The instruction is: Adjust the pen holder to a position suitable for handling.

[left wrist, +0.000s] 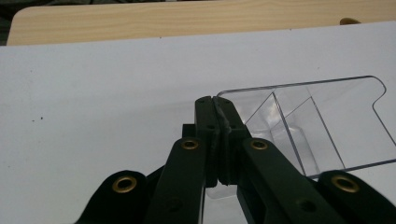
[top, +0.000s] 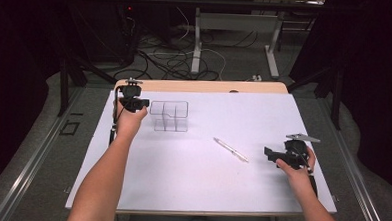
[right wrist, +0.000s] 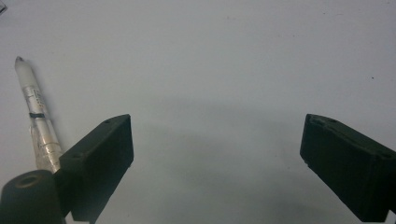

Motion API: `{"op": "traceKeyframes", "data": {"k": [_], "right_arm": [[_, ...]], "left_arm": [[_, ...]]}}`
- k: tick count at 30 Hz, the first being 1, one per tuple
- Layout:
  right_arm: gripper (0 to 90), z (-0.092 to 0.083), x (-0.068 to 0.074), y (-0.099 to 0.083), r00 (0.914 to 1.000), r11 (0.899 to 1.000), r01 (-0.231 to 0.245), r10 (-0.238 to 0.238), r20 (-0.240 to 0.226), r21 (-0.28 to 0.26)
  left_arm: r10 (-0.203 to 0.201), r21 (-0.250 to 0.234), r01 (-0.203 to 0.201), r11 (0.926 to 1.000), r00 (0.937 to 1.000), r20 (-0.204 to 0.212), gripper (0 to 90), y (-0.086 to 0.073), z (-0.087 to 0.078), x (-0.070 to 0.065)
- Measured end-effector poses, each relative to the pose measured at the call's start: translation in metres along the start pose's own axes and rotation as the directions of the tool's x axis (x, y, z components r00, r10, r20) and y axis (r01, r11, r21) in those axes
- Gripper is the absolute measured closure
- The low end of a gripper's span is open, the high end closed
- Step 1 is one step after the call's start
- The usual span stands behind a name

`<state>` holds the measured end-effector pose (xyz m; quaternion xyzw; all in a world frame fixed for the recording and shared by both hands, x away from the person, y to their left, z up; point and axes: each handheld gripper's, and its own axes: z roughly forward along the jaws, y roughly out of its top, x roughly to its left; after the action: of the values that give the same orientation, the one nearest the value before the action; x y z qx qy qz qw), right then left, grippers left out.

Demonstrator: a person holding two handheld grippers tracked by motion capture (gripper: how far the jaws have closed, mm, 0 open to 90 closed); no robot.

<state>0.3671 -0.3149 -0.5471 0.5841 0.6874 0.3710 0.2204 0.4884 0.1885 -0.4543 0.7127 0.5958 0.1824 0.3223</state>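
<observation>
Nearest me, the right tongs (top: 271,155) are hovering spread wide and empty over the white counter (top: 181,175). The pen (top: 231,149) is lying flat just beside them, long axis slanting toward the far left. Farther off, the left tongs (top: 145,103) are pinching the clear organizer's (top: 170,115) left wall.

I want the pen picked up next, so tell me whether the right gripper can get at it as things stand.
Probably yes. The right gripper rests open on the white sheet, and the pen lies loose just to its left with nothing between them. The clear organizer stands well away, by the left gripper.
</observation>
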Motion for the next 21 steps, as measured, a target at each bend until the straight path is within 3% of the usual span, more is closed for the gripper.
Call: {"op": "traceKeyframes", "data": {"k": [11, 17, 21], "right_arm": [[9.5, -0.001, -0.001, 0.001, 1.0000, 1.000, -0.001, 0.001, 0.000, -0.005], [9.6, 0.000, 0.000, 0.001, 1.0000, 1.000, -0.002, 0.002, -0.002, -0.002], [9.7, 0.000, 0.000, 0.001, 1.0000, 1.000, 0.006, -0.006, -0.002, -0.002]], "left_arm": [[-0.007, 0.038, 0.008, 0.9993, 0.9997, -0.025, 90.0, -0.002, 0.009, -0.005], [0.026, 0.075, -0.023, 0.9969, 0.9989, -0.038, 90.0, -0.007, 0.016, -0.005], [0.015, 0.055, -0.015, 0.9984, 0.9998, -0.014, 90.0, -0.010, 0.015, -0.002]]}}
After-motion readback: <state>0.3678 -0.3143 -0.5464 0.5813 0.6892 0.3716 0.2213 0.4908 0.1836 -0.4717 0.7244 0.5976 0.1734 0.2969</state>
